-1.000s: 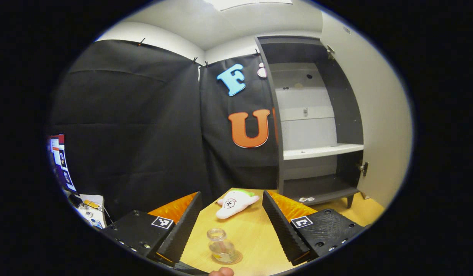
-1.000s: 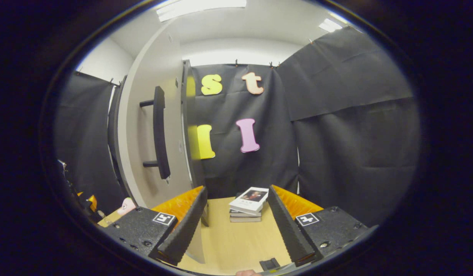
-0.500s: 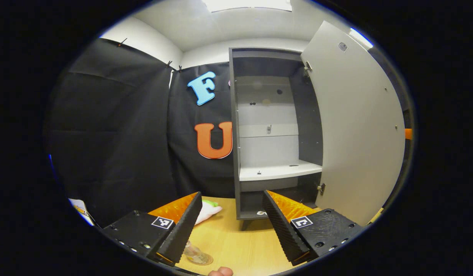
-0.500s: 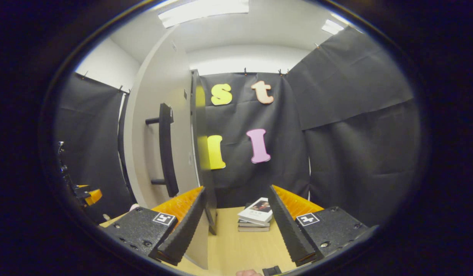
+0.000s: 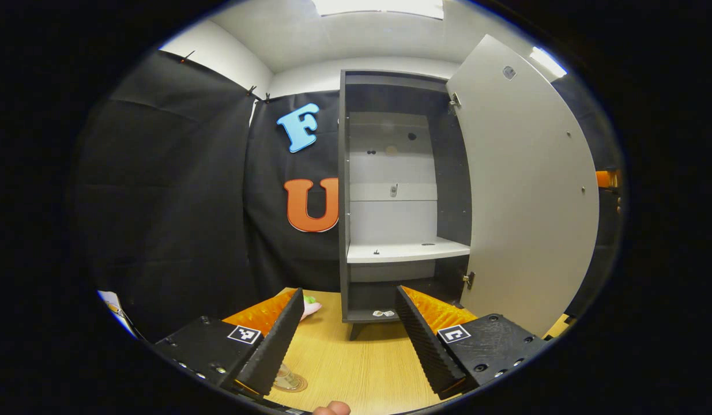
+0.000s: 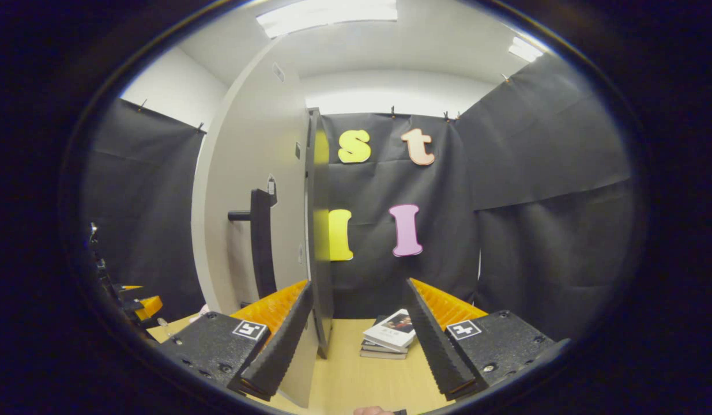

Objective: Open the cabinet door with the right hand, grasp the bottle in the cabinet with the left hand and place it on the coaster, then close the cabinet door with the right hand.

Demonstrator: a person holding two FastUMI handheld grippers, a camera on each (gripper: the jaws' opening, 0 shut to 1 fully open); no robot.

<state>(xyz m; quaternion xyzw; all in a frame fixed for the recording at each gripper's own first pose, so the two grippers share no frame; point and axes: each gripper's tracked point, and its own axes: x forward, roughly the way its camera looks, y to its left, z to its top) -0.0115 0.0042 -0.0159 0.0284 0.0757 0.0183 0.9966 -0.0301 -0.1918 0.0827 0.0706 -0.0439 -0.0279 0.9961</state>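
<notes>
Bottle (image 5: 286, 377) on coaster (image 5: 292, 385) beside left fingers (image 5: 275, 346), both grippers spread wide

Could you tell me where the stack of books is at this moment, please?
In the right gripper view, the stack of books lies on the wooden table between the right gripper's fingers, just right of the open cabinet door's edge.

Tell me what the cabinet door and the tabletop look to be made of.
Cabinet door: likely painted or laminated board, with a smooth, matte, pale grey face and no grain. Tabletop: wood or wood-look laminate, light yellow-brown with fine straight grain lines; which of the two is unclear.
</notes>
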